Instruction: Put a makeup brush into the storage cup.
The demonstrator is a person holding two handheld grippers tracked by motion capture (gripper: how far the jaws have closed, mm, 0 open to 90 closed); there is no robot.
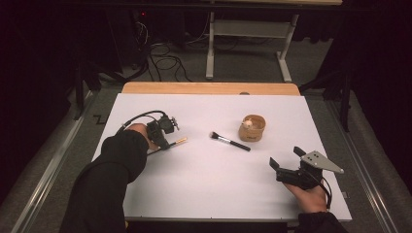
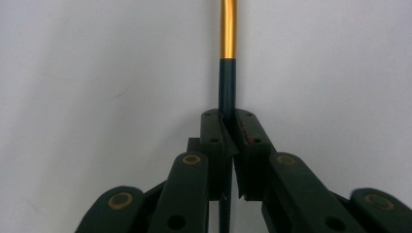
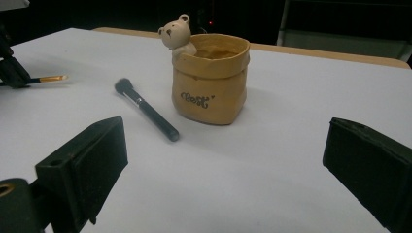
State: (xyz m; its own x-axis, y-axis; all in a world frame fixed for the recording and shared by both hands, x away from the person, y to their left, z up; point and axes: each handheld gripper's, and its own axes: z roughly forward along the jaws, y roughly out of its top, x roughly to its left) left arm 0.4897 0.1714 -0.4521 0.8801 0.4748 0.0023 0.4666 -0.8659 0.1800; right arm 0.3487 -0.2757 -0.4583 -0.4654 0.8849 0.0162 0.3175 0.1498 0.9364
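right tongs [image 1: 284, 157]: jaws wide apart, nothing in them, low at the surface's [image 1: 204, 179] near right
left tongs [image 2: 228, 127]: clamped on thin brush [image 2: 227, 87], gold end poking out, left side
big brush [image 1: 230, 141]: lying loose beside cup [image 1: 252, 128]

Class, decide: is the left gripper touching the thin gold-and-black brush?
Touching. The left gripper view shows the left gripper with both jaws closed against the dark handle of the thin brush, no gap either side.

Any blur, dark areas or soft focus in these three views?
High view: white table evenly lit, surroundings nearly black. Left gripper view: soft, the slim brush held in the left tool. Right gripper view: right tool blurred, pot sharp.
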